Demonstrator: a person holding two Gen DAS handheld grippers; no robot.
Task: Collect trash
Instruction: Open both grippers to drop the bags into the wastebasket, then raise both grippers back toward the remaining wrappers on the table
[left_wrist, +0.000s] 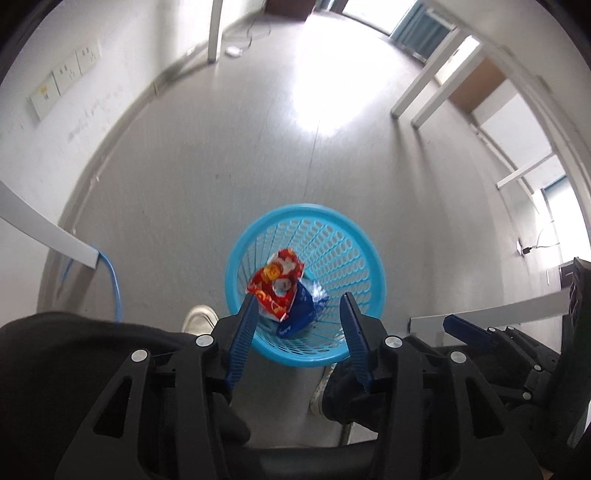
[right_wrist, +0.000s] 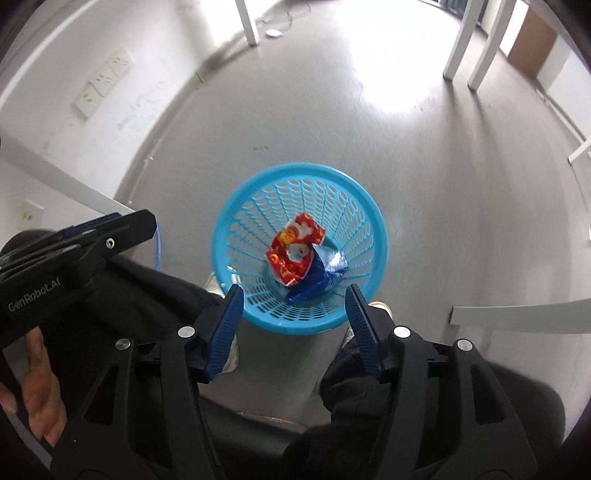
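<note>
My left gripper (left_wrist: 299, 314) and right gripper (right_wrist: 293, 306) are both wide apart and hold nothing, right above the blue bin (right_wrist: 373, 236) where the red wrapper (right_wrist: 295, 249) lies.

Both wrist cameras look steeply down at the grey floor from well above. Each frames the same round blue perforated plastic basket (left_wrist: 334, 254) (right_wrist: 255, 206) between its own fingers. The right view sits slightly nearer, perhaps, and catches the left gripper (right_wrist: 122, 225) at its left edge.
</note>
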